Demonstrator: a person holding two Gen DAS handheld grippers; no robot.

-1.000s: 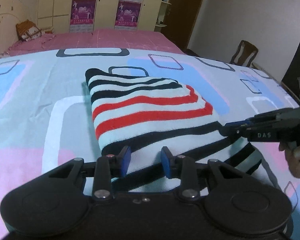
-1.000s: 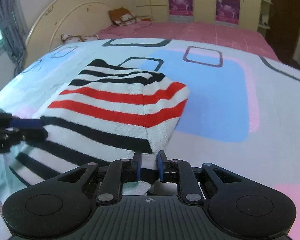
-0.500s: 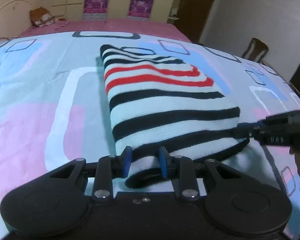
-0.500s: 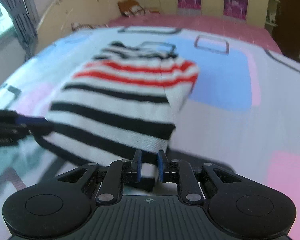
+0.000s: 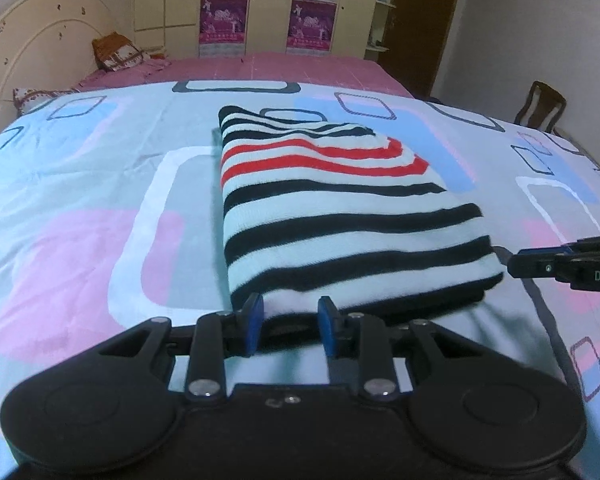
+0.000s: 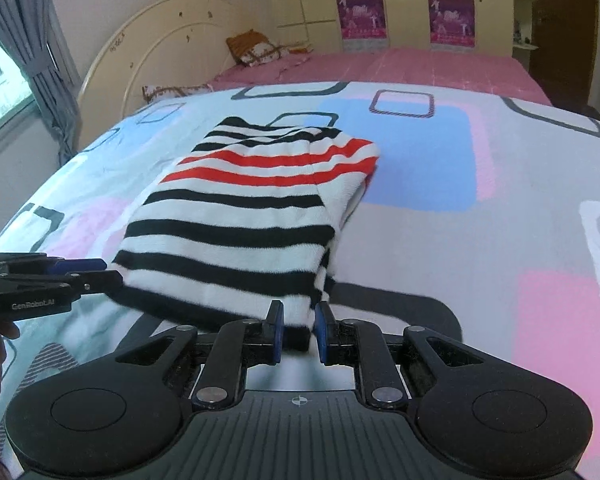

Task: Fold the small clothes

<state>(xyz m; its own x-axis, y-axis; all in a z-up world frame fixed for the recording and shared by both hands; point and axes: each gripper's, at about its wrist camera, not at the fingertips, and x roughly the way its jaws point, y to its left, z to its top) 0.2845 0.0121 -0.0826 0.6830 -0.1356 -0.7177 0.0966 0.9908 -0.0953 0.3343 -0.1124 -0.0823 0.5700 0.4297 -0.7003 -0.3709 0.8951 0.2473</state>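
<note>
A small knit garment with black, red and white stripes [image 5: 332, 208] lies folded flat on the bed, also in the right wrist view [image 6: 252, 216]. My left gripper [image 5: 290, 330] is open, its blue-padded fingers straddling the garment's near left corner. It shows from the side in the right wrist view [image 6: 96, 274]. My right gripper [image 6: 298, 334] is open at the garment's near right corner, with the hem between the pads but no squeeze visible. Its tip shows in the left wrist view [image 5: 516, 268], just off the garment's right edge.
The bed carries a patterned sheet [image 5: 100, 208] in pale blue, pink and white, and a pink cover [image 5: 260, 68] beyond. A headboard [image 6: 160, 48] and cushions [image 6: 256, 50] stand at the far left. A wooden chair [image 5: 540, 108] and a wardrobe [image 5: 260, 4] lie past the bed.
Both grippers pulled back toward the near edge and opened wider. The garment's near part was drawn over and now lies flat as a longer folded rectangle.
</note>
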